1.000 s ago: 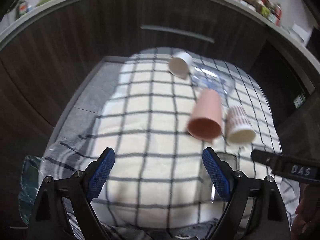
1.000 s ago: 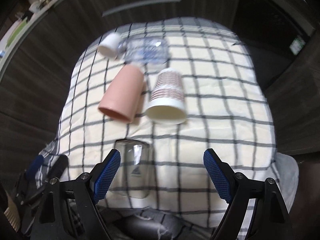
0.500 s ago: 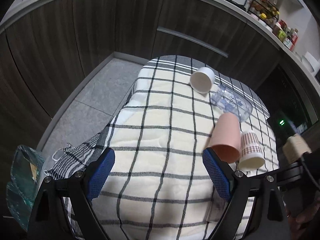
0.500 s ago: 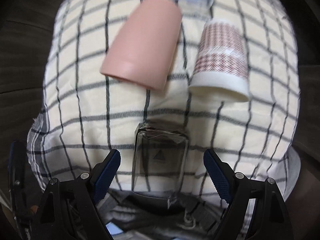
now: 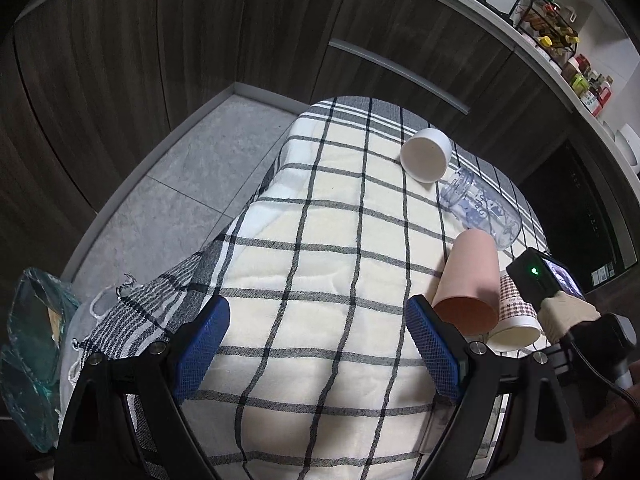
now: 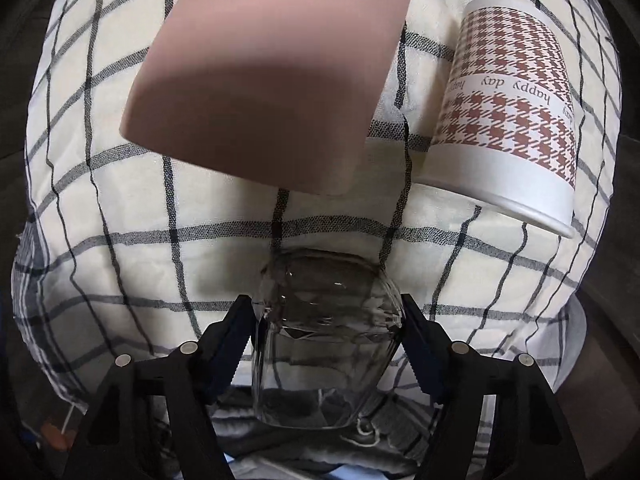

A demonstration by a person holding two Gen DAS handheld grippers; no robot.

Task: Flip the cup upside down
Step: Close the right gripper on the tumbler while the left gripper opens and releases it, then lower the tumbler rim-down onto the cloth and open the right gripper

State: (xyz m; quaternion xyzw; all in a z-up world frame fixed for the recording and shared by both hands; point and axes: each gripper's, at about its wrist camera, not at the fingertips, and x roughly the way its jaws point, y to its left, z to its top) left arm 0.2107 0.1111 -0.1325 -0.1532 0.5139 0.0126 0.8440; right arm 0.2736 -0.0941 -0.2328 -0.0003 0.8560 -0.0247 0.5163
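A clear glass cup (image 6: 326,344) lies on its side on the checked cloth (image 6: 240,240), between the fingers of my right gripper (image 6: 326,322), which is shut on its sides. A pink cup (image 6: 276,80) and a houndstooth paper cup (image 6: 512,112) lie on their sides just beyond it. My left gripper (image 5: 316,344) is open and empty above the cloth's (image 5: 320,240) near part. In the left wrist view the pink cup (image 5: 468,280), the paper cup (image 5: 516,320), a white cup (image 5: 426,154) and a clear plastic bottle (image 5: 480,208) lie to the right.
Dark wooden cabinets (image 5: 200,40) stand behind the table. Grey floor tiles (image 5: 180,184) show to the left. A green plastic bag (image 5: 32,360) lies at the far left. The right gripper's body with a small screen (image 5: 552,284) is at the right edge.
My right gripper has moved forward and down to the glass cup and closed on it. My left gripper has drawn back and up, staying open.
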